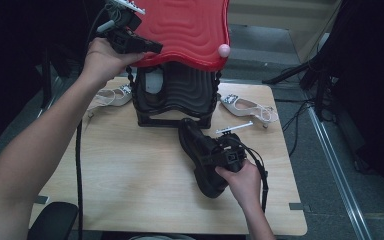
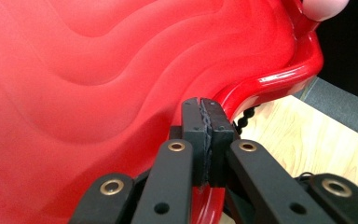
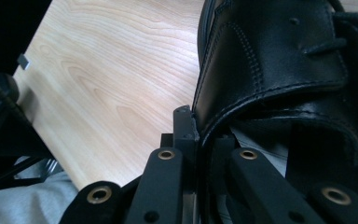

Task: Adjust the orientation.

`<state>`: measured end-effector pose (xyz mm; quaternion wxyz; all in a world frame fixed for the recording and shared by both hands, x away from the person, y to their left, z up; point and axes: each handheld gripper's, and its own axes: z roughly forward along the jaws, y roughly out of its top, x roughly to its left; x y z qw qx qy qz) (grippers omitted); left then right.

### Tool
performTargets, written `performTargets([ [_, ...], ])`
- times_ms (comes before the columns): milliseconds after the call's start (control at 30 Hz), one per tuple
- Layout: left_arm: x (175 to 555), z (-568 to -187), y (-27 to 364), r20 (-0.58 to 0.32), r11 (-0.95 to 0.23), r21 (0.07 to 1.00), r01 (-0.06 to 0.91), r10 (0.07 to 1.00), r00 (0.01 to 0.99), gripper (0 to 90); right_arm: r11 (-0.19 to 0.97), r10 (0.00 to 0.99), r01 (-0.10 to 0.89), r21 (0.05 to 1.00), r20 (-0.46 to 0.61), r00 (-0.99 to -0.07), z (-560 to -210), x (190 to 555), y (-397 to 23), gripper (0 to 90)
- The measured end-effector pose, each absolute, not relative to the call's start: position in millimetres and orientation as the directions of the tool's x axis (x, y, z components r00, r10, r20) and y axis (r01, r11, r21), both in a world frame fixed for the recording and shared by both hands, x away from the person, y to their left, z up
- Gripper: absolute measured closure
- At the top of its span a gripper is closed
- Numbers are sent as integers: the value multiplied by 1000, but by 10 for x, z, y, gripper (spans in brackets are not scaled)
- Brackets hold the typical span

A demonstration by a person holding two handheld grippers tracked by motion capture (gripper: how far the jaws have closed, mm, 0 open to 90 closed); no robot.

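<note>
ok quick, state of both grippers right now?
Left gripper: jaws shut on the edge of the red lid, holding it raised.
Right gripper: jaws shut on the collar of the black shoe on the table.

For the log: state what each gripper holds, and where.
Left gripper: shut on the red lid, at its rim. Right gripper: shut on the black shoe, at its collar edge.

Light falls from above onto the wooden table [image 1: 130, 165], which is evenly bright, while the surroundings sink into near black. The red lid [image 1: 190, 30] carries soft glare along its glossy rim [image 2: 279, 77]. In the left gripper view the near red surface is smooth and slightly blurred. The black shoe [image 3: 279, 70] is dim, with faint sheen on its stitching. The high view is somewhat soft and grainy.
</note>
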<state>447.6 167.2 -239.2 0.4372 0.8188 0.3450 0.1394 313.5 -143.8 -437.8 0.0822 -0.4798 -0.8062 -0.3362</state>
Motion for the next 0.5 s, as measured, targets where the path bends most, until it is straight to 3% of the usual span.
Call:
performTargets([
  [500,4505,-2419,1705,-93,-376,800,468,693,715,900,311,688,805,505,464,-558,-4033,2997,-1586,870],
])
